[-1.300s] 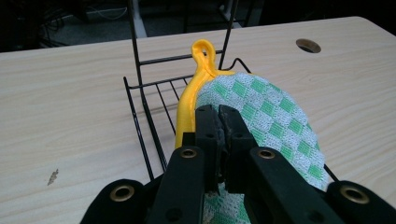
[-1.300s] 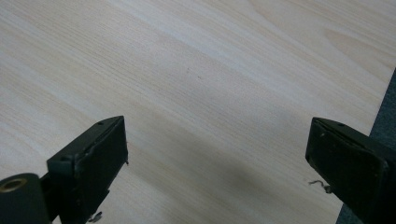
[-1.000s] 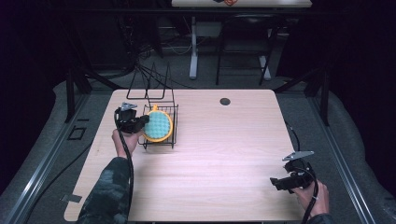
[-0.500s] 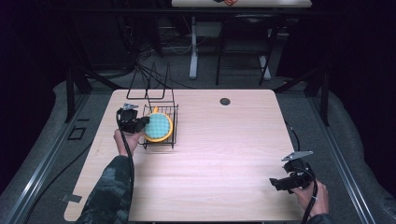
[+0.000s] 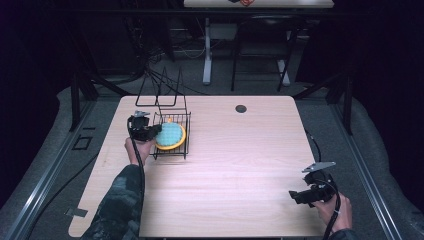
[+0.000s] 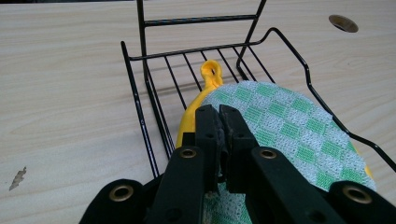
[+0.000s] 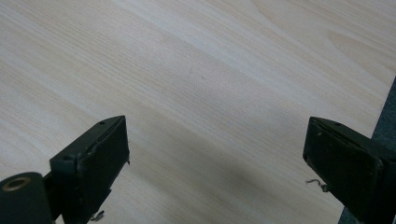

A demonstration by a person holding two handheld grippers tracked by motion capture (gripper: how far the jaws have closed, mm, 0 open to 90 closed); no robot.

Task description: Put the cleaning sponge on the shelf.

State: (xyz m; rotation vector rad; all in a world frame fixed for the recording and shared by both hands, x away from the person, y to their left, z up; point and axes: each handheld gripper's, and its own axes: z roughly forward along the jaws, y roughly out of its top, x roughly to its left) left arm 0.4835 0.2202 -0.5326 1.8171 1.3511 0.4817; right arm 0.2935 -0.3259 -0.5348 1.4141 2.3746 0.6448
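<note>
Between left tool [image 6: 218, 122] tips, green cloth [image 6: 289, 128] — pinched

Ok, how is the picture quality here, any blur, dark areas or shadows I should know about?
High view: the table is evenly lit, the room around it nearly black. Left gripper view: the checked cloth and wire rack are sharp, while the left tongs look soft up close. Right gripper view: the right tongs cast a soft shadow on the wood, with no glare.

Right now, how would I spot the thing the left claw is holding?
Find the black wire rack on the wooden table's left side. In it, a round green-checked cloth lies over something yellow, pinched by the left claw. It's the only green thing there.
</note>
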